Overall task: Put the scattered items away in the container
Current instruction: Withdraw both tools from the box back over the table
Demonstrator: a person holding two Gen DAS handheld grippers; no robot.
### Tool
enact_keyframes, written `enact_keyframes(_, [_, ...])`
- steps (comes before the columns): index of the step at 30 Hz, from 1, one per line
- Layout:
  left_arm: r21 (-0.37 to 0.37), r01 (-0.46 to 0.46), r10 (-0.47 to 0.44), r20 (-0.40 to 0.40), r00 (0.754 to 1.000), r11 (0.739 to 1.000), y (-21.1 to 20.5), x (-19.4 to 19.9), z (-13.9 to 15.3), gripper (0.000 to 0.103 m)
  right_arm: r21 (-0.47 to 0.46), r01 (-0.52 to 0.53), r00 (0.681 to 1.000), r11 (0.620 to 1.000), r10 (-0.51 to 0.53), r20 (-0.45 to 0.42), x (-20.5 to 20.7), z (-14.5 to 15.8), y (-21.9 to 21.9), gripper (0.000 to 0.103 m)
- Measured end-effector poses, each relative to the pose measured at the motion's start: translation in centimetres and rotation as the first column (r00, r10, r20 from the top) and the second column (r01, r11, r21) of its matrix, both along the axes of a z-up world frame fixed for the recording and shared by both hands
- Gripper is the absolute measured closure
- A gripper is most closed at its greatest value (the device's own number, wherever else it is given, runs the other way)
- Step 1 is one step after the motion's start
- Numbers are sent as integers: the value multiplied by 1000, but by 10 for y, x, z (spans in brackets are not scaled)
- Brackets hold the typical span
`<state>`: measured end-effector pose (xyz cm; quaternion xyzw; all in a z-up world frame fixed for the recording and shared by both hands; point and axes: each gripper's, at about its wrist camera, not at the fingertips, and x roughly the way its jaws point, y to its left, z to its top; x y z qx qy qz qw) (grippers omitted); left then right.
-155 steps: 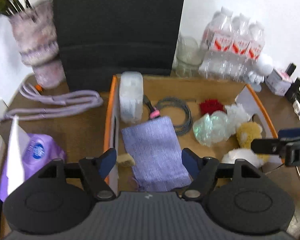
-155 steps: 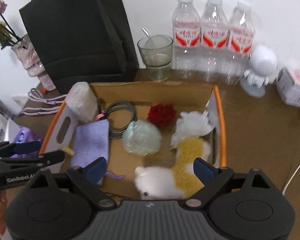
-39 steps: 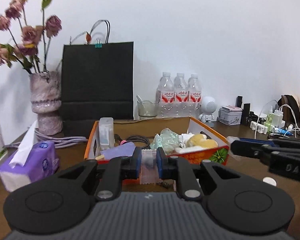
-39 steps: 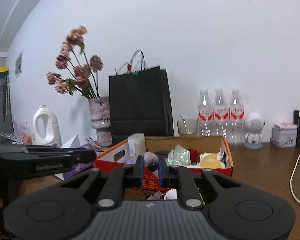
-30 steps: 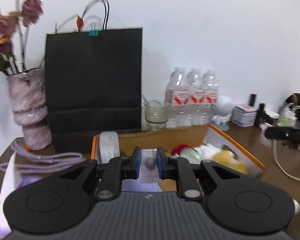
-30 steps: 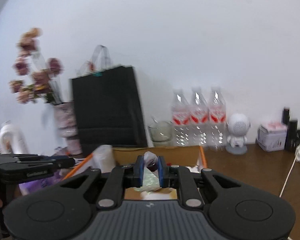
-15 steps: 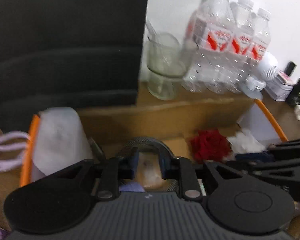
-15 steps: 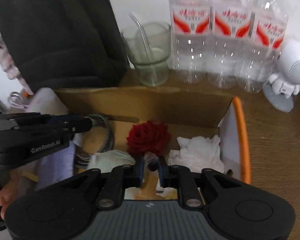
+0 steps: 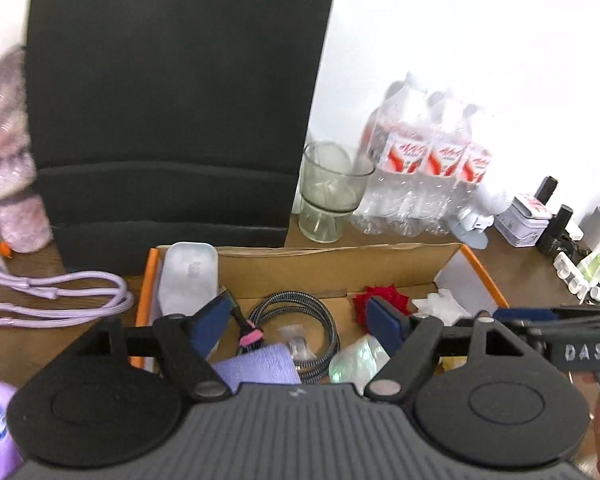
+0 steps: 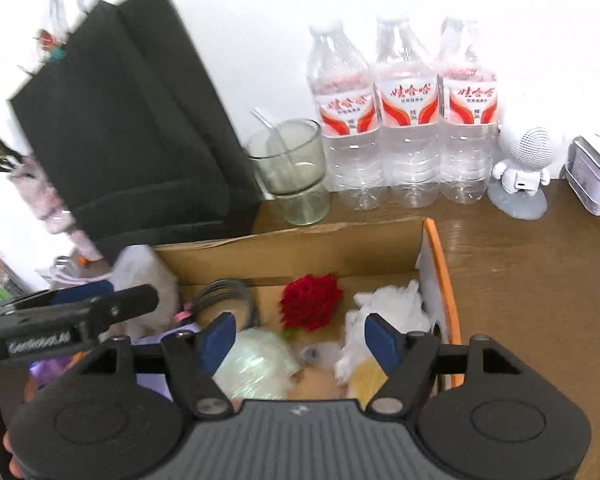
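Note:
An orange-rimmed cardboard box [image 9: 340,268] holds a white pack [image 9: 188,276], a coiled cable [image 9: 320,316], a purple cloth [image 9: 260,364], a red flower [image 9: 380,298], white tissue [image 9: 440,304] and a green cellophane ball [image 9: 356,364]. My left gripper [image 9: 298,326] hangs over it with jaws opening; a small clear packet [image 9: 296,342] lies loose below them on the cable. My right gripper [image 10: 300,338] is opening too, over the box [image 10: 444,280]. A small whitish item [image 10: 314,354] rests free on the floor under it, between the flower [image 10: 310,302] and the cellophane ball [image 10: 256,364].
A black paper bag [image 9: 172,100], a glass cup [image 9: 328,192] and three water bottles [image 10: 404,120] stand right behind the box. A white figurine [image 10: 524,168] and a tin [image 10: 596,184] sit to the right. A lilac cord [image 9: 52,296] and a vase [image 9: 8,160] lie to the left.
Both grippers were shut on small items half a second ago; both have spread their jaws and the items now lie in the box. The left view has drawn back a little.

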<state>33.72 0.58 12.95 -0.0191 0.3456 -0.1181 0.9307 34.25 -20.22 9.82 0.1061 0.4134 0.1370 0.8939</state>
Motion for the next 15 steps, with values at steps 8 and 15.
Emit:
enact_keyframes(8, [-60,-120,131,236,963,991,33,-164,-22,17,-21,-13,972,1000,17,236,-137,-6,3,33])
enact_keyframes(15, [15,-110,106,158,982,994,23,-180,-66,55,-76,-128,967,989,141,214,-163,-58,30,80])
